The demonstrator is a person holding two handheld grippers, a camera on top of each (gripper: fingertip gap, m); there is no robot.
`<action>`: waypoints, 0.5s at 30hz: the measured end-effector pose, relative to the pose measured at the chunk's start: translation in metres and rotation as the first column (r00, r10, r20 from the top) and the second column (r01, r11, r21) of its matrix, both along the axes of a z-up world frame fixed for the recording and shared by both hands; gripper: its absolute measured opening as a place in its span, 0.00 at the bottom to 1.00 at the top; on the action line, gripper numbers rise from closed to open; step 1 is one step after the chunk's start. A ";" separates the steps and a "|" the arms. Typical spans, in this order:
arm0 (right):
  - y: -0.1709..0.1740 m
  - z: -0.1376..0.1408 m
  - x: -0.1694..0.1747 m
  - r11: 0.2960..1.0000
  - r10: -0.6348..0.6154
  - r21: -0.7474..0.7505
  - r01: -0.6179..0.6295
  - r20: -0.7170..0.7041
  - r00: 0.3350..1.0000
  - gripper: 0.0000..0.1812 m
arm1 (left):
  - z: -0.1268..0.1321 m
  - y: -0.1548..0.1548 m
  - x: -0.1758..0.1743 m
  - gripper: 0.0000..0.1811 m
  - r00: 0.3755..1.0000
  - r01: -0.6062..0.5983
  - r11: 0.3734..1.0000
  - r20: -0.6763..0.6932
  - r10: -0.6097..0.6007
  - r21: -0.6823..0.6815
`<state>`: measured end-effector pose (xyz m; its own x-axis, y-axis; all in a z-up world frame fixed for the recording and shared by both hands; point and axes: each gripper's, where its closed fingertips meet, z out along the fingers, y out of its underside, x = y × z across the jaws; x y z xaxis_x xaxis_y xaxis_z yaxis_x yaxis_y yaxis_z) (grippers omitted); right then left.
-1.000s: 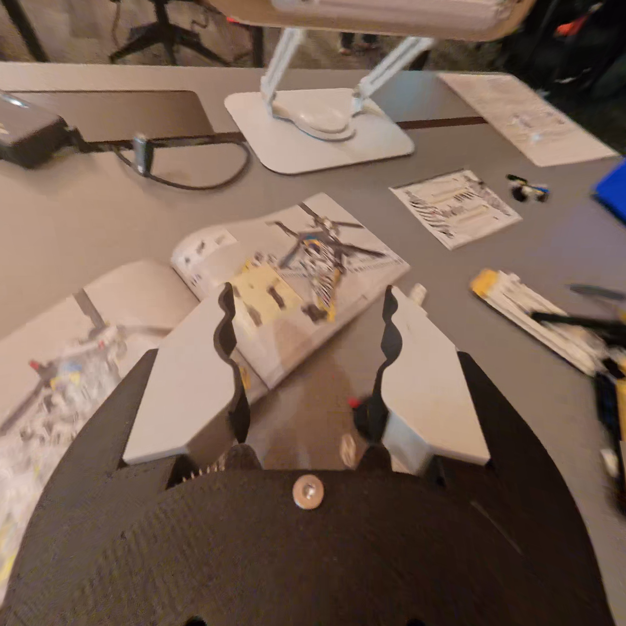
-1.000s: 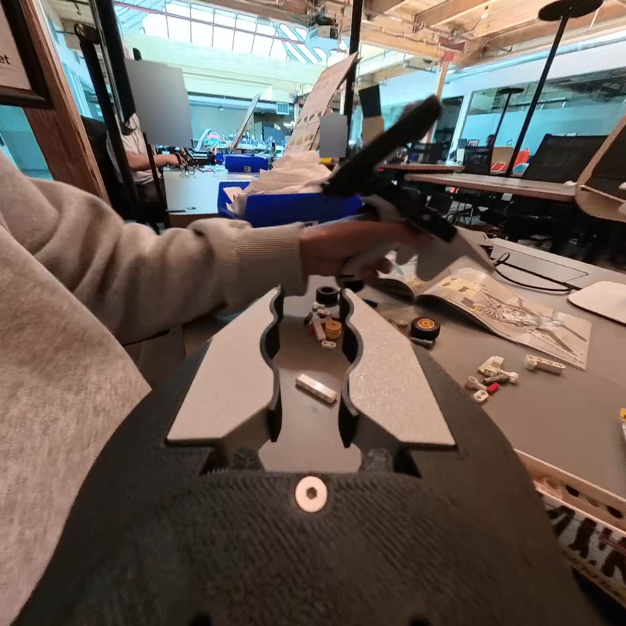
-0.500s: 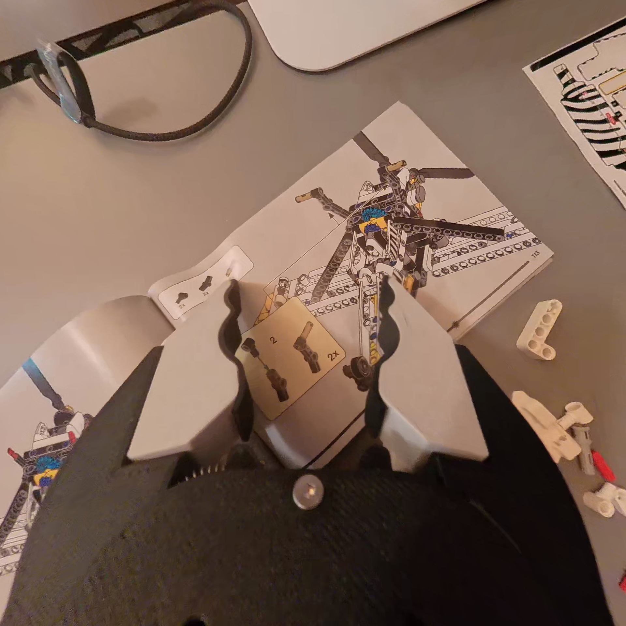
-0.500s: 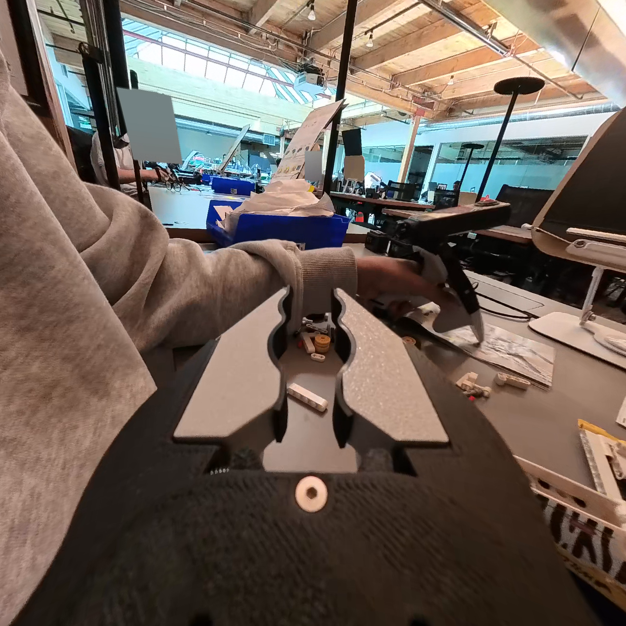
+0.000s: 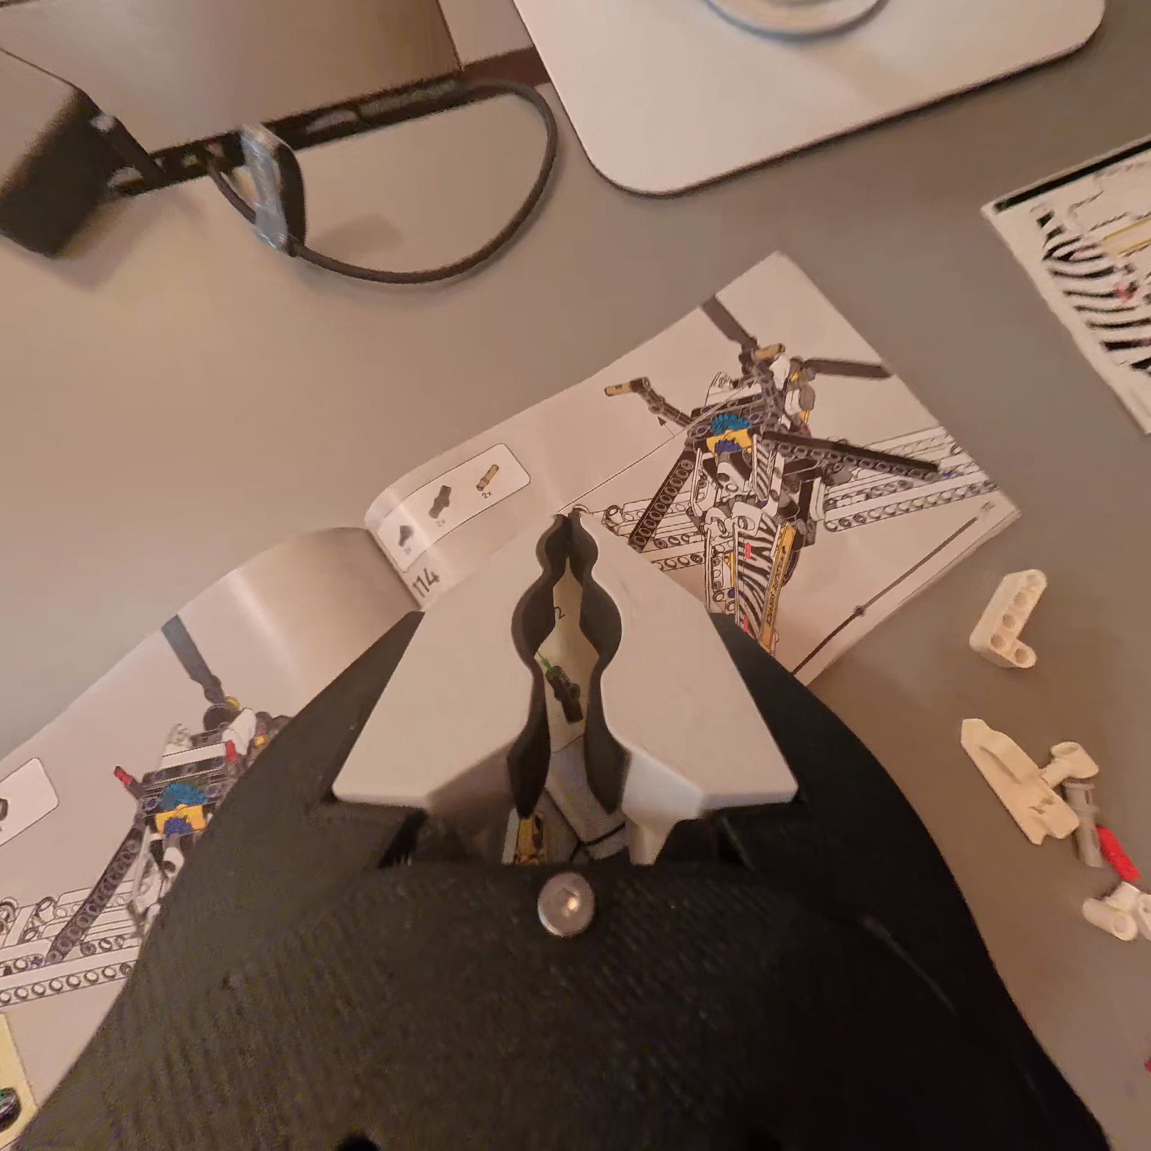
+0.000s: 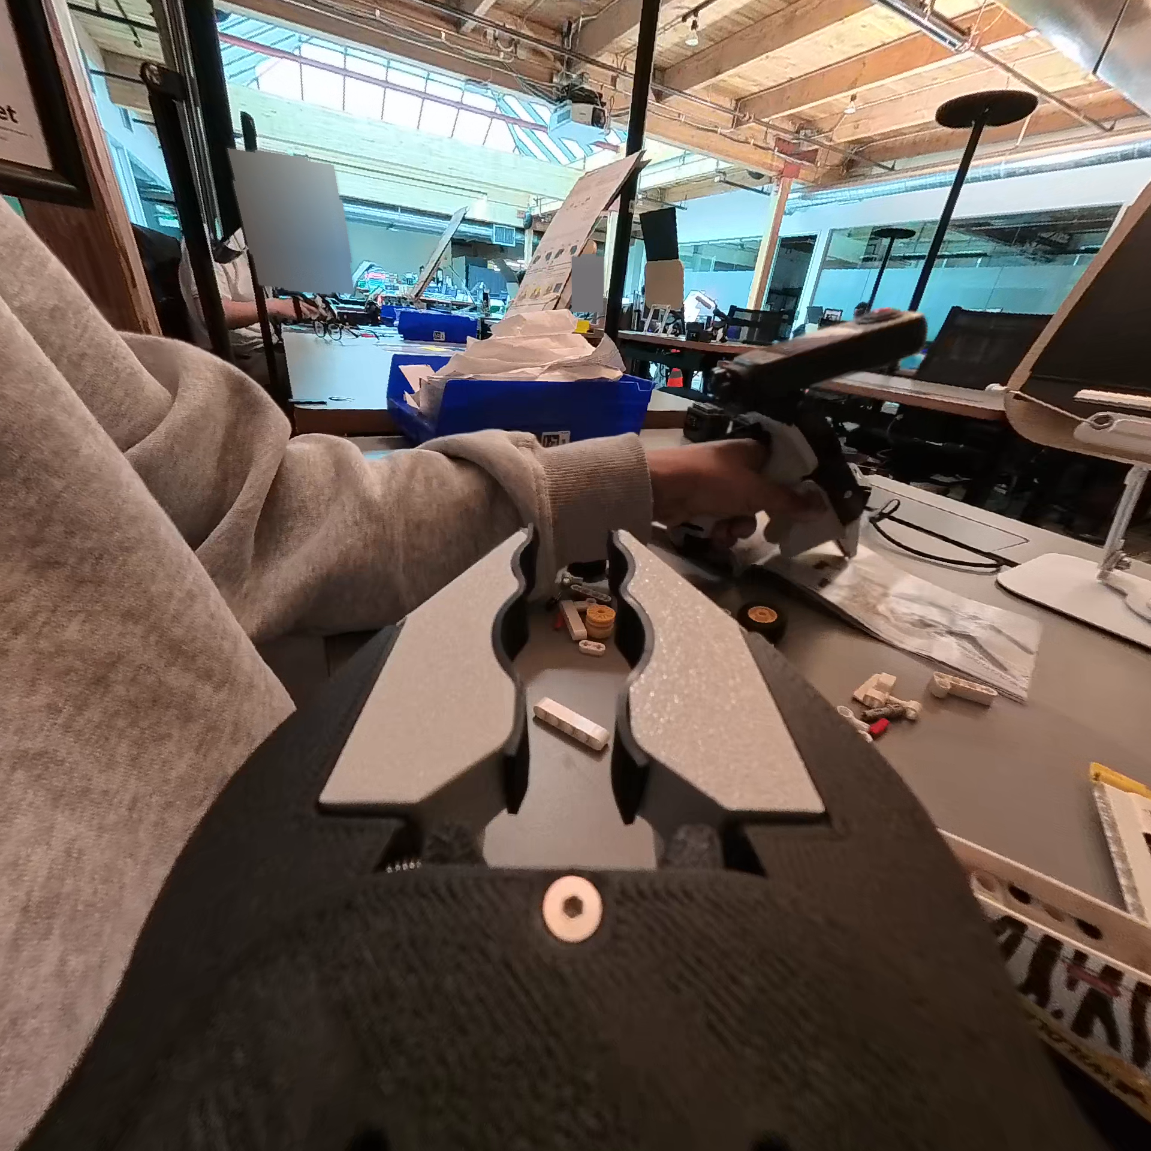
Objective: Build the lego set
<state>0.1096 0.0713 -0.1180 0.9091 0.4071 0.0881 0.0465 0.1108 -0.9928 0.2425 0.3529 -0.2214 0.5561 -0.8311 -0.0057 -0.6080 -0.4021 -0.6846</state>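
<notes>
Since half a second ago the left gripper [image 5: 570,520] has closed, fingertips meeting over the open instruction booklet [image 5: 778,498] lying flat on the grey table [image 5: 249,386], its long side running left to right. Over here the right gripper [image 6: 572,548] hovers with jaws apart above a white beam [image 6: 571,722] lying crosswise

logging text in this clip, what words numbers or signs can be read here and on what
I leave the wording itself out; these things bear writing:
instruction booklet: a page number and small part counts, legible.
sticker sheet: blurred, unreadable.
framed sign: cut off by the picture edge.
blue bin: label too small to read.
</notes>
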 end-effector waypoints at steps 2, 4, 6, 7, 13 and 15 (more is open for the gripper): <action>0.000 0.000 0.000 1.000 -0.002 0.003 0.002 0.001 1.000 0.12 | 0.013 0.003 -0.003 0.01 0.999 -0.012 1.000 0.053 0.011 0.017; 0.000 0.000 0.000 1.000 -0.003 0.004 0.003 0.002 1.000 0.12 | 0.026 0.002 -0.003 0.01 0.993 -0.011 1.000 0.117 0.008 0.027; -0.001 0.000 0.000 1.000 -0.002 0.004 0.002 0.002 1.000 0.12 | 0.031 0.000 -0.004 0.01 0.991 -0.009 0.999 0.134 0.004 0.037; -0.001 0.000 0.000 1.000 -0.002 0.005 0.002 0.001 1.000 0.12 | 0.034 0.000 -0.004 0.01 0.990 -0.010 0.999 0.139 0.003 0.048; -0.001 0.001 0.000 1.000 -0.001 0.006 0.001 0.002 1.000 0.12 | 0.032 -0.036 0.021 0.45 0.970 0.152 0.988 0.188 -0.153 0.021; -0.001 0.001 0.000 1.000 -0.001 0.006 0.001 0.002 1.000 0.12 | 0.024 -0.052 0.031 0.53 0.966 0.206 0.978 0.151 -0.209 0.038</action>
<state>0.1097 0.0702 -0.1175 0.9093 0.4058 0.0925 0.0490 0.1163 -0.9920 0.2731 0.3011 -0.1976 0.3670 -0.9290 0.0468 -0.5636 -0.2621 -0.7834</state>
